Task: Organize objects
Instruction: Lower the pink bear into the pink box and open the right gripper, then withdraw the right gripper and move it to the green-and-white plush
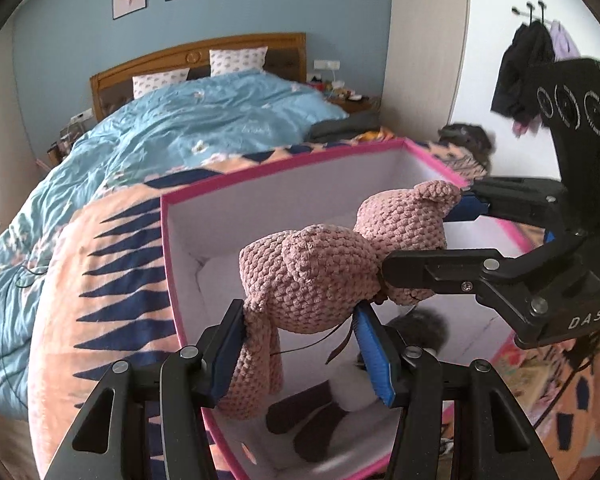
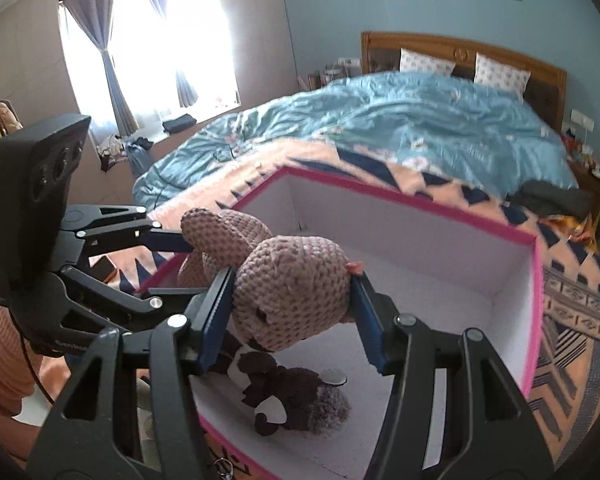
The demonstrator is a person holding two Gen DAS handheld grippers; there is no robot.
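Crochet pink toy (image 1: pixel 320 276) sits between both your grippers, held up over the open pink-rimmed box (image 1: pixel 260 184). Left wrist view: your left gripper (image 1: pixel 300 344) has its blue pads pinching the toy's lower part, w/ a limb pressed against the left-hand pad and hanging down past it, body against the right-hand pad; a thin dark cord dangles below, between the jaws. Ahead and to the right of those jaws, your right gripper (image 1: pixel 416 240) comes in from the side and clamps the toy's other end, one finger on top near the ear, the other across the middle. Below the jaws, inside the box, lies a dark brown-and-white plush (image 1: pixel 320 416) on the white floor. Box rests on an orange-and-navy blanket (image 1: pixel 112 264); a blue duvet (image 1: pixel 180 128) lies beyond it. Right wrist view: your right gripper (image 2: pixel 292 312) has both pads pressed on the toy's (image 2: pixel 296 292) round head, one each side, so it's closed on it, not spread. Left of those jaws your left gripper (image 2: pixel 180 264) grips the toy's far end. Under the jaws, the dark plush (image 2: pixel 296 396) lies in the box (image 2: pixel 412 204), near its front wall. Toy is above the box interior, touching neither its floor nor its walls.
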